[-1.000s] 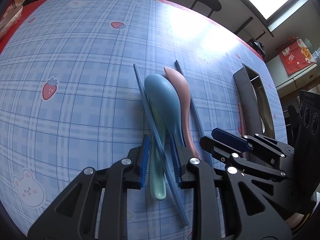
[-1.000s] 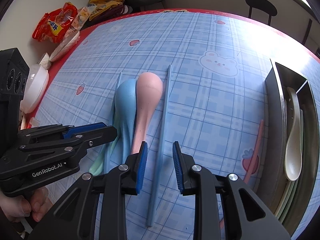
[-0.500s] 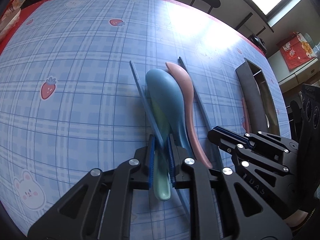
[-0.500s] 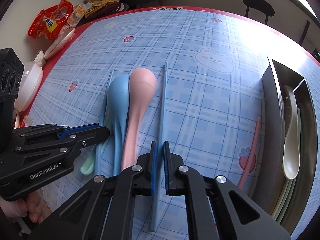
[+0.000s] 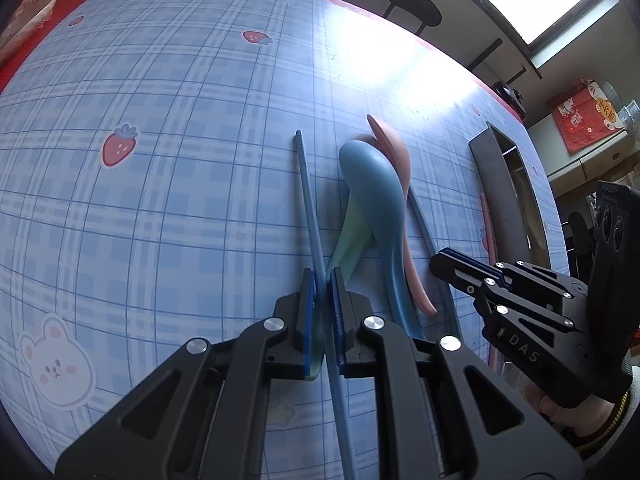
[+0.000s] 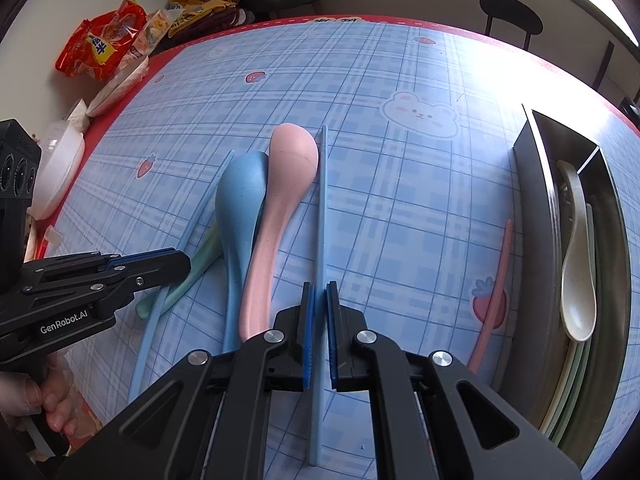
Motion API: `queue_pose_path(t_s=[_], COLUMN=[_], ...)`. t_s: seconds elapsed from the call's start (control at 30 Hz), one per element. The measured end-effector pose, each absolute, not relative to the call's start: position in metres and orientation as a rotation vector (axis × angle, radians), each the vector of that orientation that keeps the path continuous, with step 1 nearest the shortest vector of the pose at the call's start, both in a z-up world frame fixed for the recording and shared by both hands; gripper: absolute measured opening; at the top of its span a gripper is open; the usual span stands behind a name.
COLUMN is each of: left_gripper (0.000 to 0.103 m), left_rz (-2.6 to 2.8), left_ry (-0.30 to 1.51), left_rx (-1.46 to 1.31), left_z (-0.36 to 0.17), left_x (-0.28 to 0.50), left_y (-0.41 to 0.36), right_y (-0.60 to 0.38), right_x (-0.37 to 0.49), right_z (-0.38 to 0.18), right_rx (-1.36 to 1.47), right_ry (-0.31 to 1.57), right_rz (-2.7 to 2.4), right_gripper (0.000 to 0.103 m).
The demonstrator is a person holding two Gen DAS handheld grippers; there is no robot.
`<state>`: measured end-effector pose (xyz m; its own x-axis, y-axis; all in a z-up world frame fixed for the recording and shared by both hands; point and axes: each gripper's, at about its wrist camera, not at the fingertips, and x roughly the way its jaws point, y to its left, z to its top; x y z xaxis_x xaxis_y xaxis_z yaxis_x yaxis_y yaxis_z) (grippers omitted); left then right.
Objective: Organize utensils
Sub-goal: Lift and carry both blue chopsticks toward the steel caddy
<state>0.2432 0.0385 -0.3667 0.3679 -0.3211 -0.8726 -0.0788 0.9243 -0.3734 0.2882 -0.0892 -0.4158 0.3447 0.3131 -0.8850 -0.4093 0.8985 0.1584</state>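
Your left claw (image 5: pixel 321 312) pinches one blue chopstick (image 5: pixel 310 208) near its handle end, with the pale green spoon (image 5: pixel 347 240) lying right against the same pads, while your right claw (image 6: pixel 319 336) is clamped narrow on the second blue chopstick (image 6: pixel 321 216), which lies on the blue plaid desk (image 6: pixel 400 208) just beside the pink spoon (image 6: pixel 280 200). Between the two sticks sit the blue spoon (image 6: pixel 240 200) and pink spoon, bowls touching; a pink chopstick (image 6: pixel 494 292) lies apart, close to the metal utensil tray (image 6: pixel 536 240) at the desk's right edge, where a cream spoon (image 6: pixel 576 272) already rests in one compartment. To carry this step off cleanly, lift both chopsticks straight up and level before swinging toward the tray, so the long free ends do not rake the spoons. Check on the left that the green spoon's handle is not caught between the pads along with the stick; whether it is cannot be settled from these views. Keep the squeeze firm, since a thin, smooth stick held near one end will likely pivot and droop. Bring the pair parallel, then lower them lengthwise into a tray compartment.
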Motion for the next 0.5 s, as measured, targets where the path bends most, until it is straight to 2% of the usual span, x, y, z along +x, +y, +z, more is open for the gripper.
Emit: queue_pose_path(t_s=[0.5], left_gripper=[0.01], left_rz=[-0.177], left_ry=[1.121], left_rx=[-0.447], left_z=[-0.333], left_x=[0.208], left_y=[0.064], right_y=[-0.123], right_x=[0.255], right_z=[-0.388], right_rx=[0.076], right_ry=[1.088], right_rz=[0.457], right_gripper=[0.006])
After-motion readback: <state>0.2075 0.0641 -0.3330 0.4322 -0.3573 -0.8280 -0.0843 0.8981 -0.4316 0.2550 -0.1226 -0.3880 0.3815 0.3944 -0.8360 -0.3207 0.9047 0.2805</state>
